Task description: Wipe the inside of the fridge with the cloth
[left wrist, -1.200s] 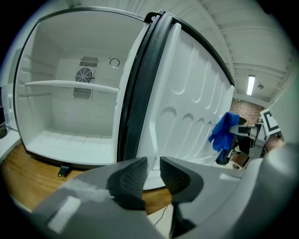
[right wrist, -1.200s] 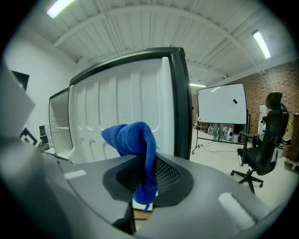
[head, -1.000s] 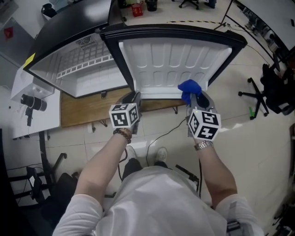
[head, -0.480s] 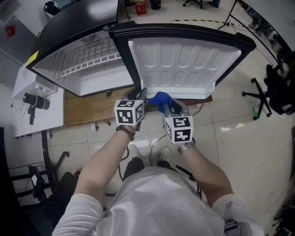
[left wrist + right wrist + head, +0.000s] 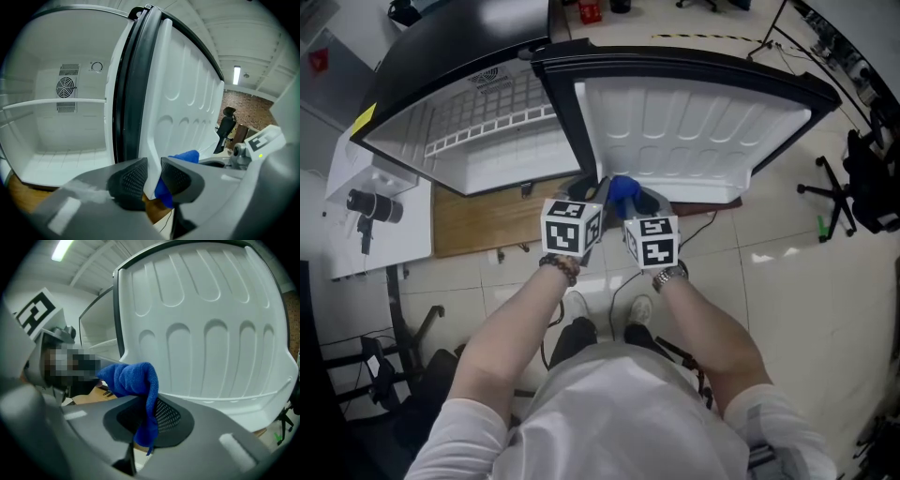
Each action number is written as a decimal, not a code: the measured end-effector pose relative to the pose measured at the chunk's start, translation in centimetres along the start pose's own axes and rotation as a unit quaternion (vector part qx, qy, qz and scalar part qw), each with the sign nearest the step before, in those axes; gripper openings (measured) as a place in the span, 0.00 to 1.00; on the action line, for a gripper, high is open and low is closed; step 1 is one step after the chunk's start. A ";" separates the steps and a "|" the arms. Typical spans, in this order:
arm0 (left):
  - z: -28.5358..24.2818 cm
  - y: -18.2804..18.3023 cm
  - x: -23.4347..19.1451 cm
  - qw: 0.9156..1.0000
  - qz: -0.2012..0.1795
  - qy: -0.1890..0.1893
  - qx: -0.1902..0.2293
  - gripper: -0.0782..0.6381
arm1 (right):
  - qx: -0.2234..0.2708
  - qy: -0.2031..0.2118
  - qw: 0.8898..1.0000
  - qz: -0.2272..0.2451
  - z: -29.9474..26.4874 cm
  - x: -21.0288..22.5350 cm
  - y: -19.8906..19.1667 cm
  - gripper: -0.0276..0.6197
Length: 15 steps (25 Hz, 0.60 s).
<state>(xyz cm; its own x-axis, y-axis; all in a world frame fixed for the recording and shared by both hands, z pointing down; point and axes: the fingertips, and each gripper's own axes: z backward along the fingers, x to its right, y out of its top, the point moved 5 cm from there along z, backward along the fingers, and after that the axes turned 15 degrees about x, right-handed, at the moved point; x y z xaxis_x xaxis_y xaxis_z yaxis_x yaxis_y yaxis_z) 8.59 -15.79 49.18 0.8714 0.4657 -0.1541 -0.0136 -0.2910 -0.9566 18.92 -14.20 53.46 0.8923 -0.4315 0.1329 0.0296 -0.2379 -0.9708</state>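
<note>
Blue cloth is pinched in the narrow jaws of the right gripper. The fridge door edge is clasped by the left gripper, whose jaws are opening. Wiping is judged not yet begun. Next, the cloth is to be carried left of the jaws into the fridge interior.

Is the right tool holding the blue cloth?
Yes, the right tool's jaws are closed on the blue cloth, which drapes over them.

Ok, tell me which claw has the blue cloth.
The right claw, pinching the blue cloth; the left claw, its jaws opening, has the fridge door between them.
</note>
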 end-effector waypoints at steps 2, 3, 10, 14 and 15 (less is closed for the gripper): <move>0.1 0.0 0.1 1.000 0.000 -0.002 0.000 0.24 | 0.000 -0.002 1.000 -0.004 -0.5 -0.1 -0.1 0.11; 0.2 0.1 0.1 1.000 0.000 -0.004 0.001 0.24 | 0.000 -0.003 1.000 -0.006 -0.7 -0.1 -0.1 0.11; 1.0 0.2 0.1 1.000 0.010 -0.006 0.010 0.22 | 0.007 -0.020 0.999 -0.030 0.0 -0.5 1.8 0.11; 1.2 -0.1 -0.1 1.000 0.011 -0.004 0.011 0.22 | 0.018 -0.023 0.999 -0.019 -0.1 -1.1 3.6 0.11; 1.3 -0.2 0.0 1.000 0.012 -0.003 0.010 0.22 | 0.015 -0.023 0.999 -0.016 -0.4 -1.1 3.6 0.11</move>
<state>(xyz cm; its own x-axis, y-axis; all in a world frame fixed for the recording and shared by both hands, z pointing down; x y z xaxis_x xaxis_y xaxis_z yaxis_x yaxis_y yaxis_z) 7.93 -14.72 49.02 0.8677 0.4639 -0.1785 -0.0444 -0.2853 -0.9574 17.84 -14.90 49.88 0.9106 -0.3831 0.1547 0.0709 -0.2241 -0.9720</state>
